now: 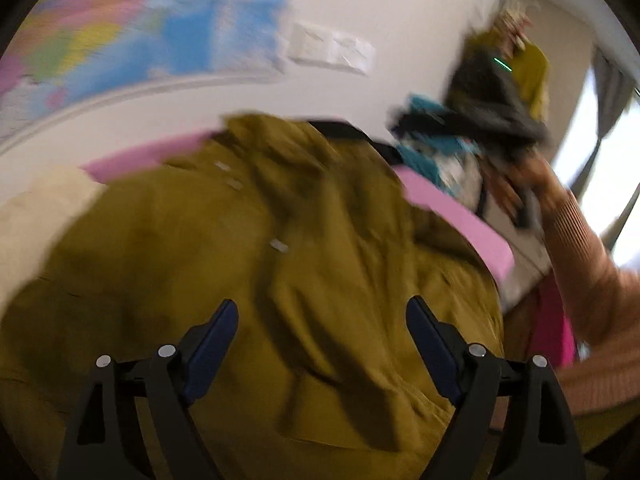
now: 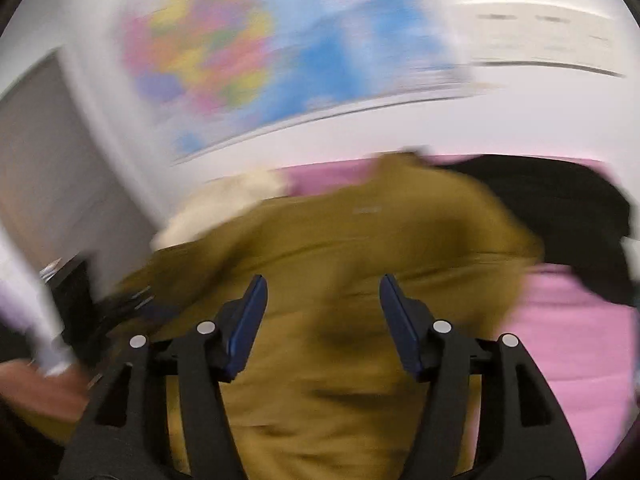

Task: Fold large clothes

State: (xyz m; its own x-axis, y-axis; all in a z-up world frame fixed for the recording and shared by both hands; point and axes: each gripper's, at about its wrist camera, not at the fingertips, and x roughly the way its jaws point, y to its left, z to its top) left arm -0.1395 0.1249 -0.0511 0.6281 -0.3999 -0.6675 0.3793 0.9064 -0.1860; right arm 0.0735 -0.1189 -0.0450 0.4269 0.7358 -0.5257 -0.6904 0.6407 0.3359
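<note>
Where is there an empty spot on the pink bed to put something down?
Bare pink cover shows right of the olive garment, below the black cloth. A thin pink strip runs behind the garment by the cream cloth. The middle is all covered.

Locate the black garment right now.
In the right wrist view the black garment lies at the right on the pink surface, against the olive garment's far right edge, below the white wall.

Olive-mustard garment (image 1: 248, 264) lies on a pink sheet (image 2: 568, 344); tongs' pads (image 1: 212, 344) navy.
</note>
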